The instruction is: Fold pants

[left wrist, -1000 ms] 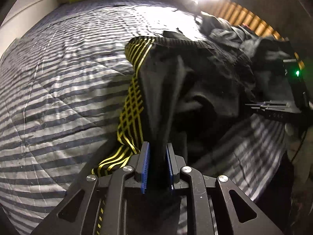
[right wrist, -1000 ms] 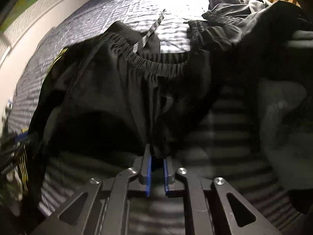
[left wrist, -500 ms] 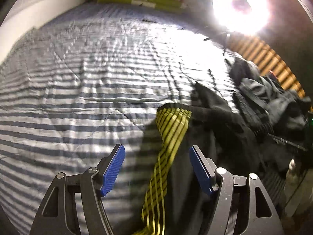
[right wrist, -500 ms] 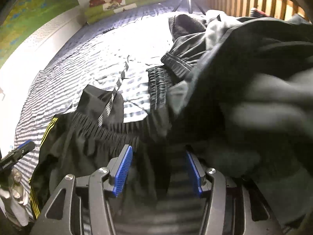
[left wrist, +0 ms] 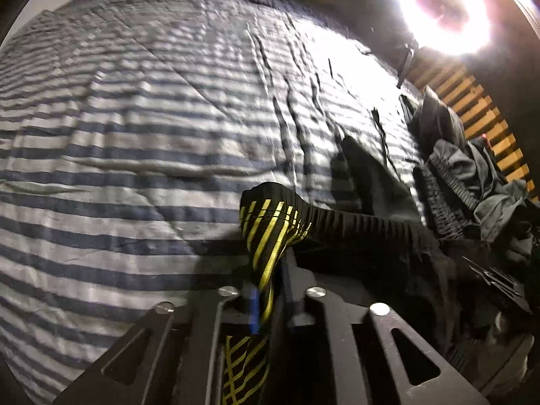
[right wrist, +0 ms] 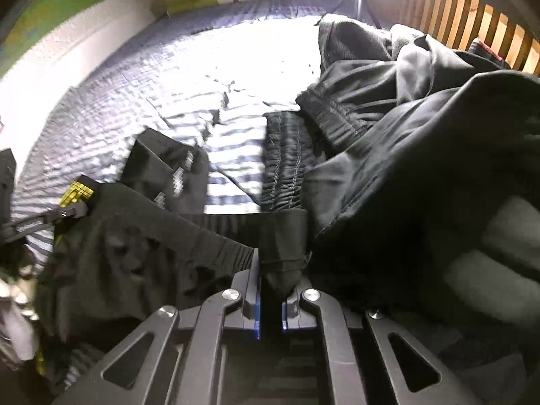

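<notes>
Pants (left wrist: 368,236) of black cloth with yellow stripes hang stretched between the two grippers, above a bed covered by a striped quilt (left wrist: 135,135). Seen from the left wrist, the left gripper (left wrist: 270,303) has its jaws drawn narrow on the yellow-striped side seam at the waistband's end; the striped cloth bunches up just above the fingers and runs down between them toward 6 o'clock. From that pinch the ribbed elastic waistband (left wrist: 364,224) runs taut toward 3 o'clock.

Seen from the right wrist, the right gripper (right wrist: 270,307) is likewise narrow, clamped on a fold of the black waistband's other end, which rises from between the blue pads (right wrist: 257,317). The waistband stretches away toward 9 o'clock, where the yellow stripe and the tip of the left gripper show at the frame's edge. The loose body of the pants sags below at 8 o'clock.

A pile of dark clothes (right wrist: 405,118) lies on the quilt from 1 to 4 o'clock, touching the held pants at the right. Behind it stand wooden slats (right wrist: 472,23), and a bright lamp (left wrist: 445,10) glares at 1 o'clock in the left view.
</notes>
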The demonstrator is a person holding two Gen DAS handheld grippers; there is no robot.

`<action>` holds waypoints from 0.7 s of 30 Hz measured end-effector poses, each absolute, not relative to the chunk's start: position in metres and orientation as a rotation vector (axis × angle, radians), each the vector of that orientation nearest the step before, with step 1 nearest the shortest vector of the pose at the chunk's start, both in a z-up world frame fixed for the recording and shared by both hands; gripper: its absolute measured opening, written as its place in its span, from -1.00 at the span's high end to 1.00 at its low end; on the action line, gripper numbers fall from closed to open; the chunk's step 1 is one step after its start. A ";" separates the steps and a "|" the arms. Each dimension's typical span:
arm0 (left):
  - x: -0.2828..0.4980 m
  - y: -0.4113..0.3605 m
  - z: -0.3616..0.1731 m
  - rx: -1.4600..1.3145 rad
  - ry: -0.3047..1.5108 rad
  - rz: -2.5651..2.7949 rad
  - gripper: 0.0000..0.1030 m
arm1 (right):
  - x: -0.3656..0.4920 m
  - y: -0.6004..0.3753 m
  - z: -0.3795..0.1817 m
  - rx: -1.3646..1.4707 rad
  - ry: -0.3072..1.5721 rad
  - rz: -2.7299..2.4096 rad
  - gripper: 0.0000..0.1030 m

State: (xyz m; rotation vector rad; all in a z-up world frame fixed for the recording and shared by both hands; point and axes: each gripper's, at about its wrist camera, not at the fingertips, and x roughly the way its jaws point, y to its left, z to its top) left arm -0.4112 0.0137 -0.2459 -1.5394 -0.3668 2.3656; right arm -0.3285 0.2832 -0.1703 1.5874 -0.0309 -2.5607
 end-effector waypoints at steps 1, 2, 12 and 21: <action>-0.406 0.011 -0.237 -1.516 -0.343 2.395 0.91 | -0.326 0.282 -0.164 1.565 -0.024 -2.573 0.87; -0.397 0.007 -0.224 -1.477 -0.306 2.441 0.92 | -0.321 0.280 -0.155 1.526 -0.020 -2.581 0.88; -0.296 -0.079 -0.078 -1.109 -0.460 2.669 0.95 | -0.274 0.237 -0.034 1.147 -0.027 -2.612 0.89; -0.186 -0.117 0.079 -0.733 -0.371 2.864 0.97 | -0.194 0.212 0.109 0.723 -0.020 -2.640 0.90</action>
